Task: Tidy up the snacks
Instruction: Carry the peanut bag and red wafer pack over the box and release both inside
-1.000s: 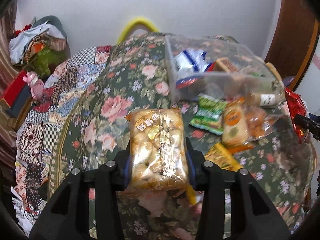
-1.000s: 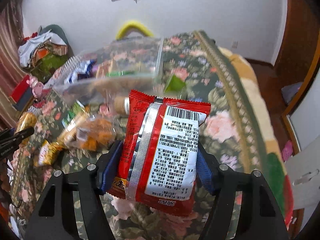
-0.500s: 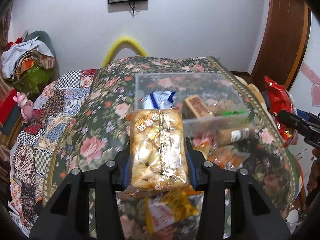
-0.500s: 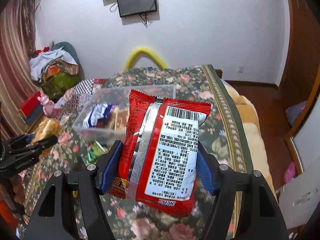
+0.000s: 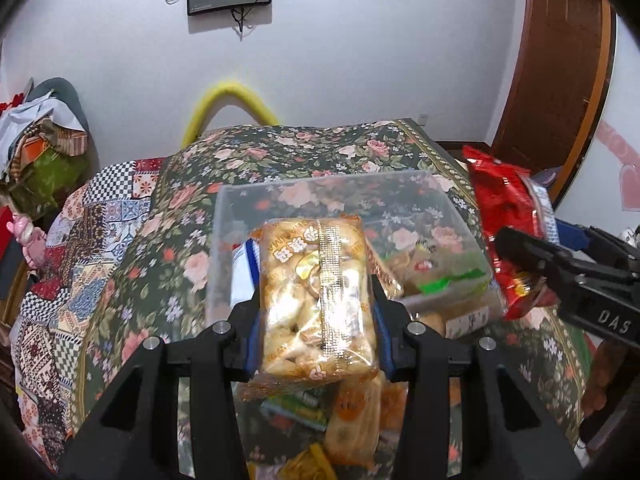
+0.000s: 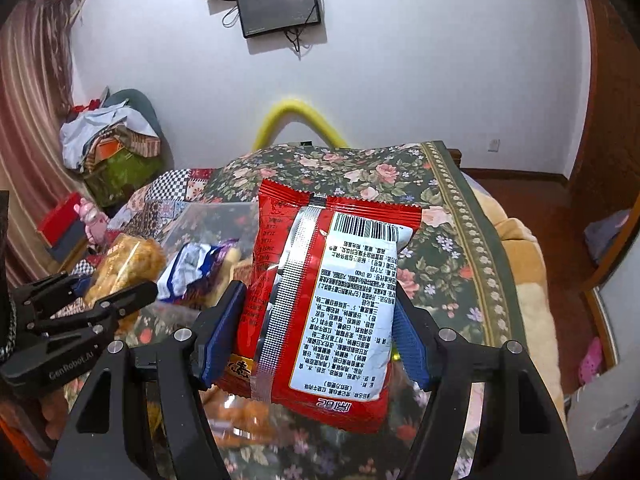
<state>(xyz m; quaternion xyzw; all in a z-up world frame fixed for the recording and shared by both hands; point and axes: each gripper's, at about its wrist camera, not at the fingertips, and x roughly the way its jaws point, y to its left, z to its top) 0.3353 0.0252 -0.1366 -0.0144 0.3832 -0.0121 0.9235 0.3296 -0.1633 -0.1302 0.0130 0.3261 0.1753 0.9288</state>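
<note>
1. The left gripper clamps a clear golden pack of puffed snacks, held above the near wall of a transparent rectangular plastic bin on a dark floral bedspread.
2. The right gripper pinches a glossy red foil snack bag, barcode side up, at 3 o'clock of the bin in the left view.
3. Loose packets lie at 6 o'clock beneath the golden pack.

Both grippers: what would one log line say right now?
left gripper: shut on yellow snack pack | right gripper: shut on red packet | clear bin: ahead
</note>
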